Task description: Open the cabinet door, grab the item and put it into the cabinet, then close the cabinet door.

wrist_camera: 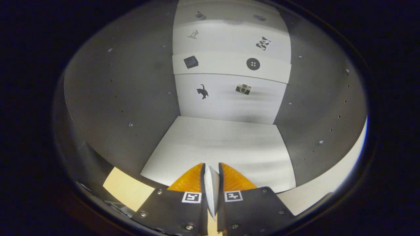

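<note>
The tongs (211, 170) are clenched on a thin white item (212, 188), a flat piece pinched edge-on between both fingers so that it stands upright in the narrow slot between them. The tongs are held level at the mouth of the cabinet (124, 108), pointing straight in and slightly downward along the white cabinet floor (223, 144), which starts just ahead of the fingertips. Dark side walls rise on either side, dotted with small screws. Beyond, the white back wall (229, 98) carries small stickers: a cat (202, 91), a camera (243, 88), a round button (253, 64), a dark square (191, 62).
</note>
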Demonstrator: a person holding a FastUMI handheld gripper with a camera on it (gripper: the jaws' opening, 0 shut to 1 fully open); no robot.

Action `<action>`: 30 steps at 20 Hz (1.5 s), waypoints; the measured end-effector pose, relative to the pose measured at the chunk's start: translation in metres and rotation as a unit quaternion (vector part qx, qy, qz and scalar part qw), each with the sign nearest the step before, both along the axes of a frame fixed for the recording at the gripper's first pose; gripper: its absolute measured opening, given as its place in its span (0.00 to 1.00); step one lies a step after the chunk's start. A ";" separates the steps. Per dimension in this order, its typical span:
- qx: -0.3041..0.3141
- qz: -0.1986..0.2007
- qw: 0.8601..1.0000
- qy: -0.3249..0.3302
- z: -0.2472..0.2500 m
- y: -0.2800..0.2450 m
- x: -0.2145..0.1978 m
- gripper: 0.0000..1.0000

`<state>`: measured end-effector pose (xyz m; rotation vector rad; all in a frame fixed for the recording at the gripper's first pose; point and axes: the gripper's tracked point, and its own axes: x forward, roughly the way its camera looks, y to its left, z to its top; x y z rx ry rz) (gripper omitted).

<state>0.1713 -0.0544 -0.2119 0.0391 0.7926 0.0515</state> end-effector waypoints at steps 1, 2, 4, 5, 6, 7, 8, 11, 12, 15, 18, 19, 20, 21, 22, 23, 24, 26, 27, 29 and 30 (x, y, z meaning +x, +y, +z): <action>-0.001 0.002 1.000 0.001 0.000 0.000 0.000 0.11; 0.000 0.004 1.000 0.003 -0.001 0.001 0.000 0.11; -0.001 0.005 1.000 0.009 -0.002 0.001 0.000 0.11; -0.003 0.006 1.000 0.013 -0.003 0.000 0.000 0.11; -0.004 0.006 1.000 0.017 -0.003 0.000 0.001 0.11; -0.004 0.007 1.000 0.021 -0.003 0.000 0.001 0.11; -0.003 0.008 1.000 0.026 -0.004 0.000 0.003 0.11; -0.009 0.010 0.999 0.039 -0.008 -0.003 0.004 0.12; -0.010 0.012 0.999 0.047 -0.011 -0.003 0.003 0.12; -0.015 0.015 0.998 0.062 -0.018 -0.005 0.005 0.11; -0.015 0.021 0.996 0.081 -0.022 -0.004 0.008 0.11; -0.017 0.026 0.995 0.090 -0.022 -0.003 0.010 0.11; -0.017 0.032 0.994 0.101 -0.024 -0.002 0.013 0.11; -0.010 0.033 0.993 0.110 -0.026 0.000 0.017 0.11; 0.001 0.033 0.992 0.124 -0.029 0.003 0.019 0.11; 0.012 0.033 0.990 0.137 -0.029 0.005 0.021 0.11; 0.019 0.032 0.988 0.149 -0.030 0.006 0.021 0.11; 0.026 0.034 0.985 0.166 -0.032 0.006 0.022 0.11; 0.029 0.033 0.984 0.171 -0.032 0.005 0.022 0.11; 0.035 0.031 0.983 0.176 -0.031 0.005 0.023 0.14; 0.034 0.031 0.983 0.176 -0.032 0.006 0.023 0.15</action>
